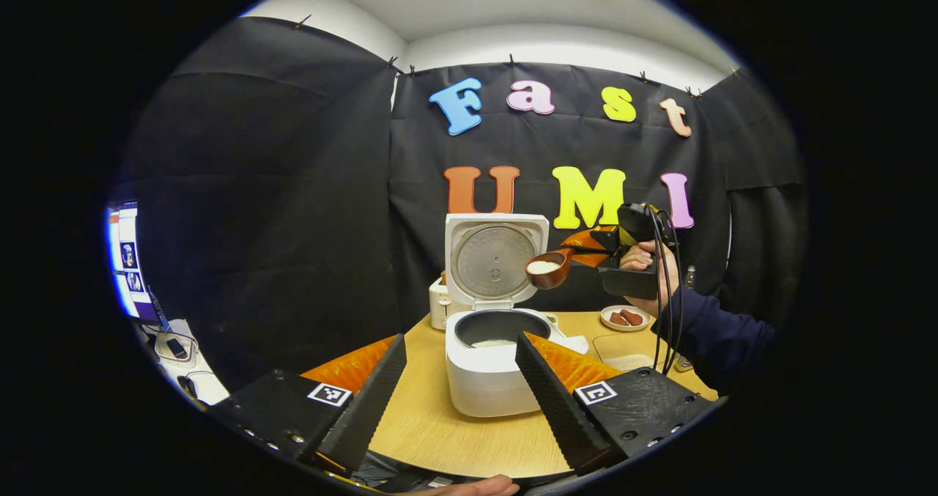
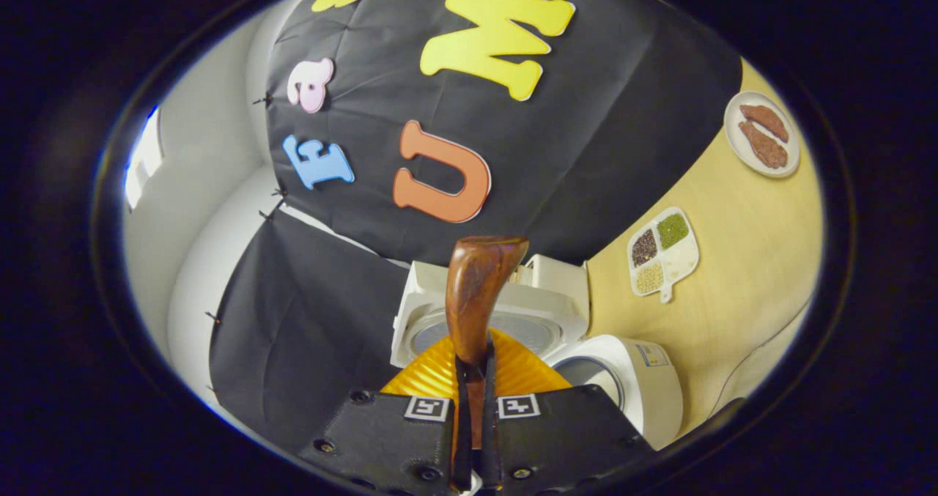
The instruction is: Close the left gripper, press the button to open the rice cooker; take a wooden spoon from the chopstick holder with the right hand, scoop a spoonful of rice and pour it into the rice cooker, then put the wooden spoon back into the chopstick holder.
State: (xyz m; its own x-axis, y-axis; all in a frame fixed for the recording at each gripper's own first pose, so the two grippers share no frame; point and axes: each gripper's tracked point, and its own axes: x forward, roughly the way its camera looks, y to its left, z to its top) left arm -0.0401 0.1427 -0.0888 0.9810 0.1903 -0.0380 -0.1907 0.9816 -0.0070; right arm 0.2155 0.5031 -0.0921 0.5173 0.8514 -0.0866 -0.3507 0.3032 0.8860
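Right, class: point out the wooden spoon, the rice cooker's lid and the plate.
wooden spoon (image 1: 546, 269), left gripper view, on its bowl of rice.
lid (image 1: 492, 261), left gripper view, on its round inner plate.
plate (image 2: 735, 134), right gripper view, on its bare rim.

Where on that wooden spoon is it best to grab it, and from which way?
By the handle's far end, coming in along its length, as the right gripper does: the bowl of the spoon carries rice and must stay level and free over the open cooker.

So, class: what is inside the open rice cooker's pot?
A little white rice lies at the bottom of the dark pot; the near wall of the rice cooker hides the rest.
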